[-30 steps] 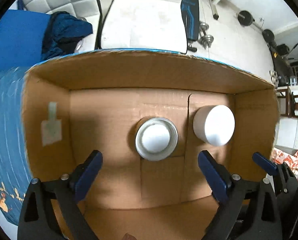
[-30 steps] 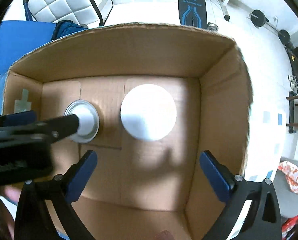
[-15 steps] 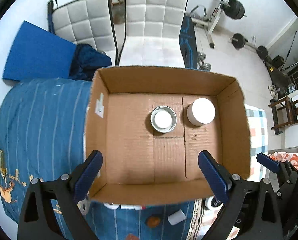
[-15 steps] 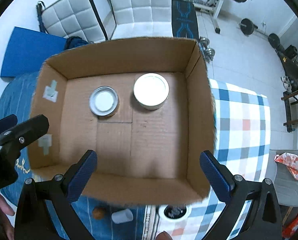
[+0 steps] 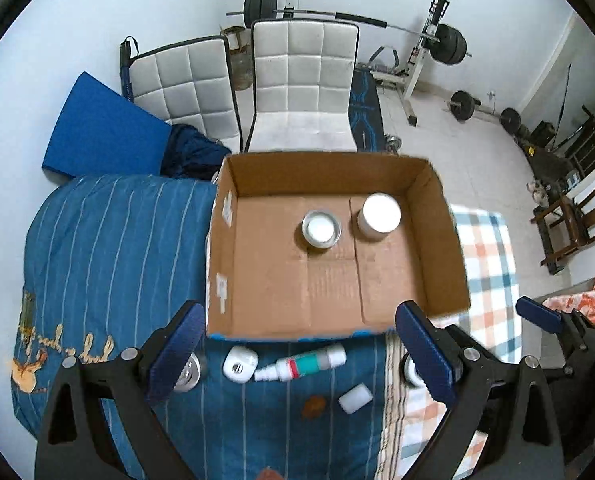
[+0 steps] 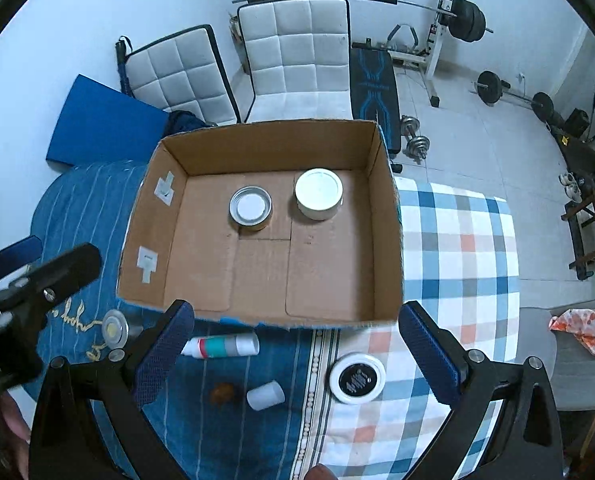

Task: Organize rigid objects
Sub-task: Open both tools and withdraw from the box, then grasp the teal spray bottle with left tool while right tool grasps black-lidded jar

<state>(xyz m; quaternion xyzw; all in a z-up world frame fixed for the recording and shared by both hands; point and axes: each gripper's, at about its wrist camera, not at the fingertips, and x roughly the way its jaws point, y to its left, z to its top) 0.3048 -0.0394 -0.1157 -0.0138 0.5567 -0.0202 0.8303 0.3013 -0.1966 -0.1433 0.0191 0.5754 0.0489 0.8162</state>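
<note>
Your left gripper (image 5: pixel 301 354) hangs released, jaws wide, holding nothing, low in its frame above the blue cloth (image 5: pixel 109 248). Your right gripper (image 6: pixel 297 350) is likewise spread and empty. The box (image 6: pixel 385 236) fills mid-frame; inside it, toward the far wall, a tin (image 6: pixel 250 208) and a white jar (image 6: pixel 318 192) stand side by side, apart. Below the box's near edge lie a bottle (image 6: pixel 221 347) on its side, a small white cap (image 6: pixel 265 395), a brown lump (image 6: pixel 222 392) and a black-lidded jar (image 6: pixel 357 378); a silver lid (image 6: pixel 114 328) sits lower left.
</note>
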